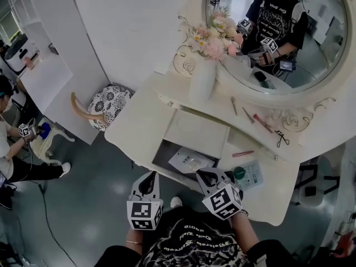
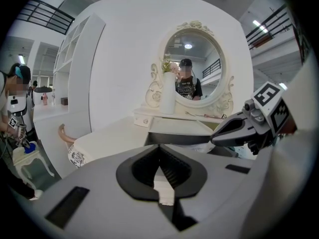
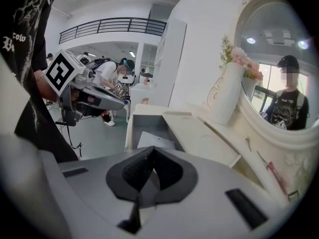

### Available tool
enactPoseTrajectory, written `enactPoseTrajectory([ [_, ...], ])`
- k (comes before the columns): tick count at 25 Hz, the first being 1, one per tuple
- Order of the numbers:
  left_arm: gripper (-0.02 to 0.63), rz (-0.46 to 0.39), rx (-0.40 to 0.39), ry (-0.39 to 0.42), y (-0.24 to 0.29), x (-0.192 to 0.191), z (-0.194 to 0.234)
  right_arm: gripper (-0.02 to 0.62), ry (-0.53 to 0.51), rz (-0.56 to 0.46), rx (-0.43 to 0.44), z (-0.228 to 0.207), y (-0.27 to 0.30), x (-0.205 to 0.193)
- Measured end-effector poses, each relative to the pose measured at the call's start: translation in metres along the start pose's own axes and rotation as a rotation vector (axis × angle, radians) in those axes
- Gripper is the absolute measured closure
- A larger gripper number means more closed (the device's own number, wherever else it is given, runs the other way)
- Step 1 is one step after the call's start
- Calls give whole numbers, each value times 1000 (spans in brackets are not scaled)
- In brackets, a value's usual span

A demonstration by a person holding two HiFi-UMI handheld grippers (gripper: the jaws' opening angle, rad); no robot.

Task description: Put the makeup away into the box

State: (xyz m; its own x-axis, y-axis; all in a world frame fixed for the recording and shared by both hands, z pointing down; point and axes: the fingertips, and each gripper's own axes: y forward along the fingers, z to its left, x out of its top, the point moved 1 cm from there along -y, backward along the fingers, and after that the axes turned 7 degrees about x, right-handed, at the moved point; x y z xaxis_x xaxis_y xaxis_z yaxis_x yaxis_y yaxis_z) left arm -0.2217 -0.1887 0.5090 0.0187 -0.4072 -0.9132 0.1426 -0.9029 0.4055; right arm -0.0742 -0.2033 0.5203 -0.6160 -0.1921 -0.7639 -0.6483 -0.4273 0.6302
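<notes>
An open drawer (image 1: 166,150) in the white vanity table (image 1: 136,124) holds a printed sheet (image 1: 191,161). Makeup lies on the tabletop: a pink pencil (image 1: 242,154), a red pencil (image 1: 262,123), two thin sticks (image 1: 234,105) and a green-lidded compact on a packet (image 1: 240,173). My left gripper (image 1: 150,177) hovers shut and empty in front of the drawer's near edge. My right gripper (image 1: 204,175) is beside it, also shut and empty, just short of the sheet. The left gripper view has my left gripper (image 2: 160,148) aimed at the drawer (image 2: 177,128). The right gripper view has my right gripper (image 3: 151,151) facing it (image 3: 144,126).
A white vase of pink flowers (image 1: 202,78) stands at the back of the table below the oval mirror (image 1: 289,49). A small metal eyelash curler (image 1: 281,139) lies at the right. A patterned stool (image 1: 108,105) stands left of the table. Another person (image 1: 11,143) works at far left.
</notes>
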Motion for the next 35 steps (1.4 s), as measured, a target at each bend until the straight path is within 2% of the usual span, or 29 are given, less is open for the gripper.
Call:
enactPoseTrajectory([
  [7,591,-5,-10,5,1,-1,-2,586,52,47,-4,-2,3,-12],
  [16,591,-6,-3,3,-1,-3,2,584,113,130,59,8,10,-30],
  [27,591,-10,-10,17,0,-2,2,578,279,76,68,9,8,-33],
  [33,591,-10,-23,22,-1,-3,-2,501,364,32,98,12,4,-32],
  [35,591,-12,-29,23,0,-3,-3,493,370,28,89,12,4,-33],
])
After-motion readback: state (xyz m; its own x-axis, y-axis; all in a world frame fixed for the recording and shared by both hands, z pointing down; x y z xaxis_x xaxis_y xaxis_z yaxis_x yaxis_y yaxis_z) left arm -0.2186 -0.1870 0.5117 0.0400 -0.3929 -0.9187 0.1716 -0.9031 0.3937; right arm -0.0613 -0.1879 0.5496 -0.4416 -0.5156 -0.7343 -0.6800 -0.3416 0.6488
